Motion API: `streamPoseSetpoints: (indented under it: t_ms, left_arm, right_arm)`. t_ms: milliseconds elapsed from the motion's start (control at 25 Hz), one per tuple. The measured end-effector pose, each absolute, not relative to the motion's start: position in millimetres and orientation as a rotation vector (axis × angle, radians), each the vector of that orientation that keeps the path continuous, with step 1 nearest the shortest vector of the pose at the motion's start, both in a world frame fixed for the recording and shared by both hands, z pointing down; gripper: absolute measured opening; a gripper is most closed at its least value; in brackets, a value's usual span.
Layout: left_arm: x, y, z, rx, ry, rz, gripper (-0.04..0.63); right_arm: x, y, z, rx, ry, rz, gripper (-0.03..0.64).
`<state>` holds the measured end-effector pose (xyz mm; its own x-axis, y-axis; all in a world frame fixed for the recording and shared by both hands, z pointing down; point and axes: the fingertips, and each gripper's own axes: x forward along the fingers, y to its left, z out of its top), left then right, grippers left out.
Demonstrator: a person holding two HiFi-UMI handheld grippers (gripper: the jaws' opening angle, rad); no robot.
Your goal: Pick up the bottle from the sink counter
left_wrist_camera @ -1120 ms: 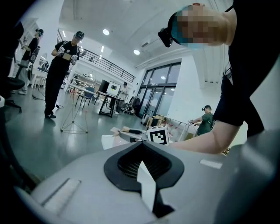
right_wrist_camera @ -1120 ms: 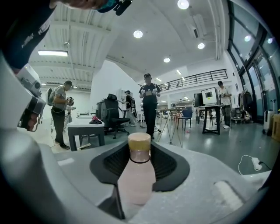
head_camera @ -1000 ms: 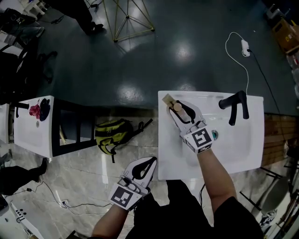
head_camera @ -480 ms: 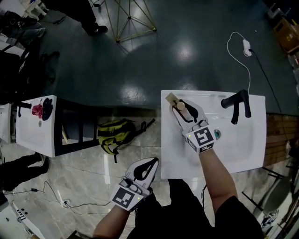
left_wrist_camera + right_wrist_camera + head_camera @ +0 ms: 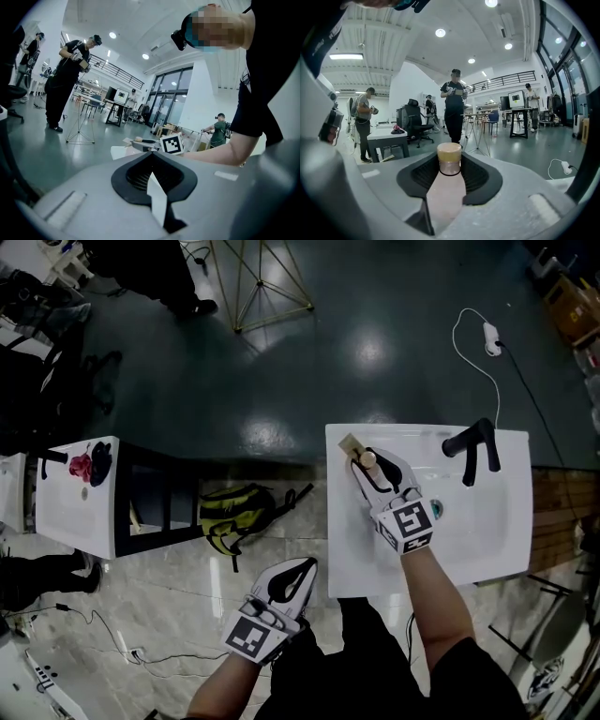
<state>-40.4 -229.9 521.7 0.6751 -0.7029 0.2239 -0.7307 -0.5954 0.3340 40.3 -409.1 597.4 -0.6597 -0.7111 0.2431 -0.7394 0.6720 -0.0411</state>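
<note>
**Right tongs clamped on the bottle at the far left corner of the sink counter**

From where I stand, the person's right forearm [image 5: 439,592] is stretched out from the body across the white sink counter [image 5: 469,540], angled toward its far left corner. The right gripper [image 5: 373,463] points that way, dipping slightly. Its jaws stand fairly wide, one on each side of the bottle [image 5: 446,197], and the bottle's pale pinkish body fills the gap between them. The tan cap [image 5: 449,152] pokes up past the black pads. I cannot tell whether the bottle's base is touching the counter. It sits just beside a small tan block [image 5: 349,443] at the counter's far edge, well apart from the black faucet [image 5: 473,451] on the far right.

The left gripper [image 5: 305,563] hangs low, close to the person's body, over the pale floor left of the counter. Its tips meet and it holds nothing.

The only print I can see is the black-and-white square marker on each gripper's cube [image 5: 409,521]. Any label on the bottle is too faint to read.
</note>
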Motion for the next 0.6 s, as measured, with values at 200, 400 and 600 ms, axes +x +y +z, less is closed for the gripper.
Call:
streamPoseSetpoints:
  t_ms: [200,400,600]
  left_arm:
    - [-42,-224,515,2.519,-1.089,0.094,0.003]
    - [-42,-215,505,2.547,-1.062,0.090,0.003]
    - [-43,-206,495,2.570,-1.033,0.092,0.003]
  right_arm:
    - [44,-399,584,1.222,-2.669,0.195,0.140]
    - [53,-380,569,1.269,-2.651,0.194,0.140]
    - [60,-358,554,1.321,-2.627,0.209,0.140]
